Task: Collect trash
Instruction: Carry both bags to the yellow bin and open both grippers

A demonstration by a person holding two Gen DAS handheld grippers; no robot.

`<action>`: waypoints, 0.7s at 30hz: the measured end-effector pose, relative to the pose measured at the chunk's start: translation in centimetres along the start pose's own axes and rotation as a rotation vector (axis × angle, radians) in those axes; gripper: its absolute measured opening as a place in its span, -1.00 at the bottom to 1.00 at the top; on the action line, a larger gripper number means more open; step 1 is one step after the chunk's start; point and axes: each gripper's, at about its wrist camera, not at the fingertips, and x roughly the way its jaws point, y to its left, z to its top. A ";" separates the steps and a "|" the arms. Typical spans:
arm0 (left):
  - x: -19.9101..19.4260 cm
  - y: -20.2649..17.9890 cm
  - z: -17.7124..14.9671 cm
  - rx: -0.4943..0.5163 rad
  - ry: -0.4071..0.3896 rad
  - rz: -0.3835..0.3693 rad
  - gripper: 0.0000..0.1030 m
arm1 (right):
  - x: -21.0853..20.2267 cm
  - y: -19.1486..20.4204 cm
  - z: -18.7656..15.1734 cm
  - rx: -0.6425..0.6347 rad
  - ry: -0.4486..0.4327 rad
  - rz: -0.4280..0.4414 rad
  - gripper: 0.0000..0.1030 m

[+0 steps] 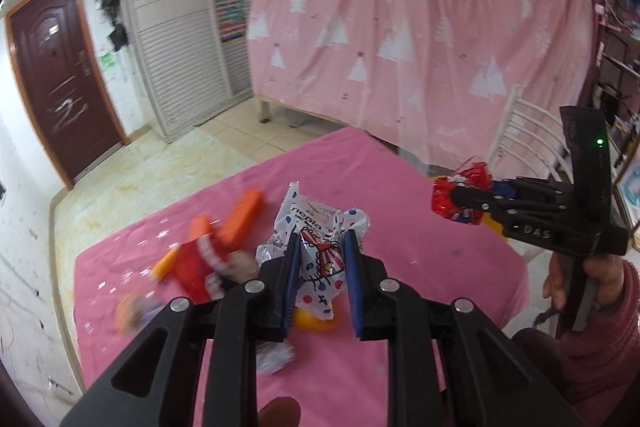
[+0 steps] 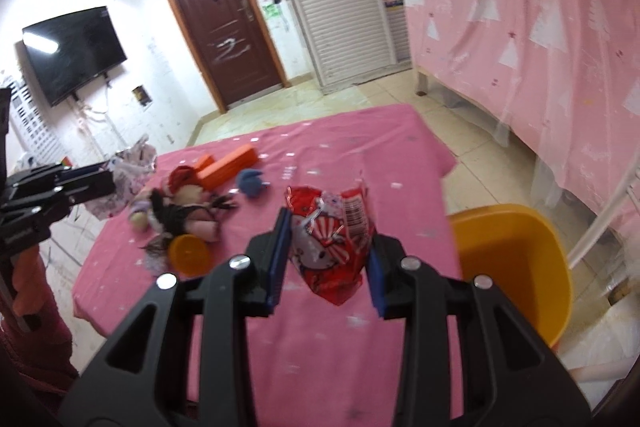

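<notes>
My left gripper (image 1: 320, 275) is shut on a crumpled white wrapper with coloured dots (image 1: 320, 247) and holds it above the pink-covered table (image 1: 420, 267). The same wrapper shows at the left of the right wrist view (image 2: 128, 175). My right gripper (image 2: 326, 259) is shut on a red foil snack wrapper (image 2: 332, 247), held above the table near its right edge. In the left wrist view the right gripper (image 1: 448, 203) holds that red wrapper (image 1: 464, 187) at the far right. A yellow bin (image 2: 516, 259) stands on the floor right of the table, below the right gripper.
On the table lie an orange box (image 2: 232, 163), a doll with dark hair (image 2: 180, 211), a blue toy (image 2: 250, 183) and an orange lid (image 2: 188, 253). A small clear wrapper (image 1: 276, 357) lies below the left gripper. A white chair (image 1: 520, 143) and a pink-curtained bed (image 1: 420, 27) stand beyond.
</notes>
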 end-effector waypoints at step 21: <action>14.0 -15.6 7.6 0.108 0.166 -0.206 -0.70 | 0.8 -16.1 -2.3 0.228 0.025 -0.143 -0.37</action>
